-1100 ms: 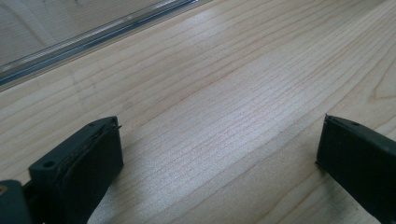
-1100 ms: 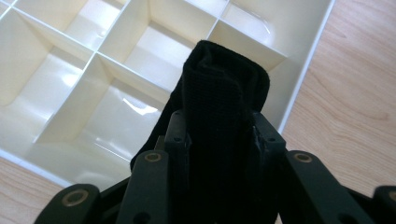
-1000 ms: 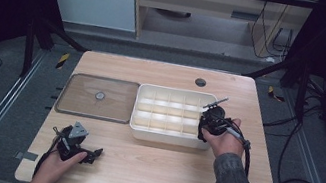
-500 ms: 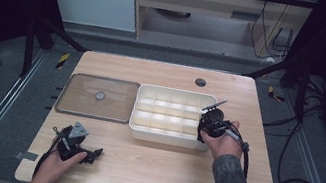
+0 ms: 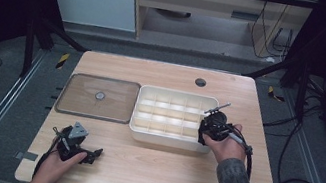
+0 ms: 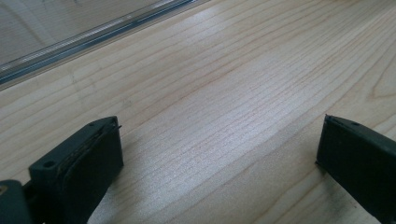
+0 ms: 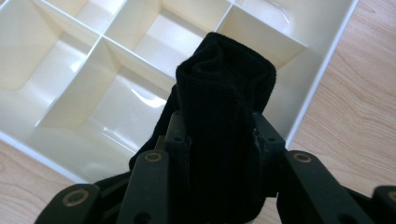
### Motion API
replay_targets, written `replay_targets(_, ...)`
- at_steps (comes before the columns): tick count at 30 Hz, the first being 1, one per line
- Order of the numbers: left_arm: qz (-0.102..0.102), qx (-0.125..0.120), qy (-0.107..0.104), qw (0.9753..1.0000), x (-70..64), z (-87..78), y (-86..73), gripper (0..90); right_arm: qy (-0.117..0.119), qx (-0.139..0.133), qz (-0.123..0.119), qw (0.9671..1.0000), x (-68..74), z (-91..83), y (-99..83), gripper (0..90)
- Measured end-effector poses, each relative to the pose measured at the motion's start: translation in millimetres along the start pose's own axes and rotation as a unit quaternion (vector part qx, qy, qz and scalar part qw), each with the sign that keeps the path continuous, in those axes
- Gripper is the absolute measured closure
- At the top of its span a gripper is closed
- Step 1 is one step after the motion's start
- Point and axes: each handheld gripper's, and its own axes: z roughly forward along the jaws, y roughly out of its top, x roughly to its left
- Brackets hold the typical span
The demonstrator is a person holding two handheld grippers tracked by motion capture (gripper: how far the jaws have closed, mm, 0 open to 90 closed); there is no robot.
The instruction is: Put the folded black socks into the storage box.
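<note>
The right tongs (image 7: 219,135) are clenched on a rolled black cloth (image 7: 224,93), which stands up between the jaws with its folded end pointing away from the hand. In the high view these right tongs (image 5: 211,125) hang over the right end of the cream divided tray (image 5: 144,128), with the cloth above the compartments nearest the tray's right wall. In the right gripper view that tray (image 7: 322,60) shows its thin dividers and shallow, bare compartments; its outer wall runs just beside the cloth, and plain wood lies past it. There is open worktop (image 5: 152,171) to the right of the tray and along the near edge.

The cloth is dark and ribbed, wound into a thick roll with a coil visible at its top; its lower part is hidden between the jaws and the linkage, so how far it hangs down cannot be told.

The left tongs (image 6: 219,154) are released, jaws wide apart over bare wood with nothing between them. In the high view the left tongs (image 5: 89,153) sit near the front left corner of the worktop, well apart from the tray. Beyond them lies a flat clear lid (image 5: 99,98) with a small round knob, just beside the tray's left wall; its edge crosses the top left of the left gripper view, cut off by the frame.
</note>
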Motion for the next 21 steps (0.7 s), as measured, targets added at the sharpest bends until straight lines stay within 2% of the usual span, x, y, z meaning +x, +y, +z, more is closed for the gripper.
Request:
replay_targets(7,-0.001,0.000,0.001,1.0000,-0.6,-0.3,-0.4,0.0,0.010,-0.001,0.001,0.9999,-4.8,-1.4,-4.6,66.0)
replay_targets(13,0.000,0.000,-0.001,1.0000,-0.2,0.1,0.0,0.0,0.007,0.013,-0.002,0.9999,-3.1,2.1,-3.3,66.2)
replay_targets(15,0.001,-0.001,-0.002,1.0000,-0.1,0.3,0.1,0.0,0.002,0.021,-0.002,0.9998,-1.6,2.9,-2.1,66.4)
replay_targets(21,0.000,-0.001,-0.002,1.0000,-0.1,0.4,0.1,0.0,-0.021,0.033,-0.022,0.9990,5.5,5.4,-1.6,66.6)
